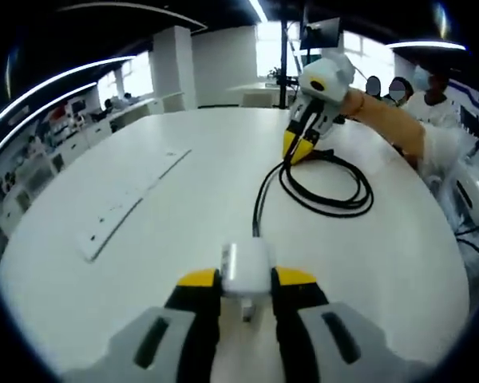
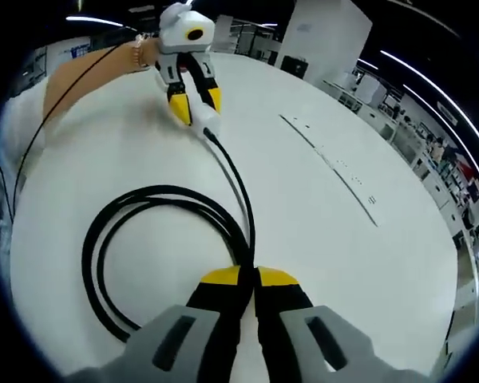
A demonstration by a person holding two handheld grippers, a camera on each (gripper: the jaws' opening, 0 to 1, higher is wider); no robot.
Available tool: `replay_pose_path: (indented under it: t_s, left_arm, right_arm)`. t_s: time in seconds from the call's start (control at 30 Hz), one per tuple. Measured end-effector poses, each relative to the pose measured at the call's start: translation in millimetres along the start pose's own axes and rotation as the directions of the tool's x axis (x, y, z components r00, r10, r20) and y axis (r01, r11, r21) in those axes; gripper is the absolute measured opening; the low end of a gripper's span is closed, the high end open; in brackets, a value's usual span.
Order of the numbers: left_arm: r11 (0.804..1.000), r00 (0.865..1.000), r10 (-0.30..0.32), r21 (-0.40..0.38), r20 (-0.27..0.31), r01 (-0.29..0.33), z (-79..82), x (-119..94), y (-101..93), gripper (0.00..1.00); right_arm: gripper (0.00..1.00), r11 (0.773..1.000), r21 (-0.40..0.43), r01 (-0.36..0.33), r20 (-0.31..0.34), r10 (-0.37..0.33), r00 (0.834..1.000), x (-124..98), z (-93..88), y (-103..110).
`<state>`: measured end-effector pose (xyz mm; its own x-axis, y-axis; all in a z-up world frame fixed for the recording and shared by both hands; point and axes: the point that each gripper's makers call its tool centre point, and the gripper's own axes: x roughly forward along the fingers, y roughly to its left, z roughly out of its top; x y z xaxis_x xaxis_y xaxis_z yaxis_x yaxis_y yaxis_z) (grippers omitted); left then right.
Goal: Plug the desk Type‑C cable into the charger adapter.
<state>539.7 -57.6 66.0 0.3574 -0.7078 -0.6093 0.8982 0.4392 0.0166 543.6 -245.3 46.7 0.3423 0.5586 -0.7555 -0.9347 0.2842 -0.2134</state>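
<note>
White table (image 1: 144, 239) (bright windows (image 1: 271, 48) behind)

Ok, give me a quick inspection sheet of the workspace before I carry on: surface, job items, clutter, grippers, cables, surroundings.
Surface: round white table, with a long flush strip set into the top.
Job's things: white charger adapter between the left gripper's jaws; black Type-C cable coiled on the table, its free end lying at the adapter, whether plugged in cannot be told.
Clutter: nothing seen.
Grippers: left gripper shut on the adapter; right gripper shut on the cable.
Cables: one loose coil, no knots seen.
Surroundings: open office, white pillar, people seated beyond the table.
</note>
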Motion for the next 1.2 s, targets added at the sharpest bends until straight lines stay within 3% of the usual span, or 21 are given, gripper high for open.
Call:
replay_pose_path:
  t_s: [0.27,0.43,0.57,0.63,0.73,0.87,0.93,0.97,1.03,1.17,1.2]
  left_arm:
    - [1.0,1.0,0.027,0.0,0.009,-0.027,-0.3,0.5,9.4,0.24]
    - [0.998,0.997,0.065,0.024,0.028,-0.066,12.3,-10.2,13.8,0.37]
    - [0.995,0.995,0.09,0.039,0.04,-0.092,23.1,-21.9,10.6,0.38]
    - [0.985,0.986,0.159,0.058,0.058,-0.163,31.0,-31.6,16.3,0.37]
    - [0.962,0.965,0.244,0.1,0.091,-0.253,39.7,-43.8,21.7,0.37]
    - [0.924,0.909,0.364,0.039,0.201,-0.379,58.1,-75.5,24.6,0.37]
    - [0.887,0.861,0.45,-0.005,0.236,-0.462,60.3,-93.8,27.1,0.37]
    - [0.873,0.844,0.478,-0.029,0.244,-0.486,58.9,-101.5,26.6,0.37]
    - [0.856,0.814,0.513,-0.088,0.272,-0.509,56.1,-115.1,20.1,0.37]
    - [0.802,0.734,0.593,-0.162,0.33,-0.575,50.0,-147.8,5.4,0.37]
    - [0.786,0.708,0.613,-0.184,0.351,-0.59,49.2,-156.9,1.0,0.37]
  right_arm:
    - [0.04,1.0,0.016,0.0,0.018,-0.001,1.0,2.6,1.1,-1.5]
    - [0.05,0.999,0.049,0.008,0.028,-0.009,1.0,3.2,0.9,-3.5]
    - [0.12,0.998,0.049,0.026,0.032,-0.028,0.999,2.6,1.2,-6.7]
    - [0.23,0.995,0.091,0.03,0.088,-0.038,0.995,1.4,8.1,-7.0]
    - [0.22,0.995,0.092,0.034,0.127,-0.046,0.991,-5.1,12.6,-6.8]
    - [0.22,0.99,0.106,0.092,0.231,-0.114,0.966,-23.8,28.9,-8.9]
    - [0.22,0.984,0.132,0.119,0.292,-0.153,0.944,-40.3,37.2,-6.9]
    - [0.22,0.981,0.147,0.129,0.313,-0.17,0.935,-47.9,39.4,-5.6]
    - [0.18,0.975,0.157,0.155,0.347,-0.201,0.916,-61.3,42.1,-4.1]
    - [0.18,0.966,0.198,0.169,0.419,-0.239,0.876,-90.4,49.1,0.8]
    - [0.18,0.961,0.211,0.181,0.435,-0.258,0.863,-98.6,49.8,3.6]
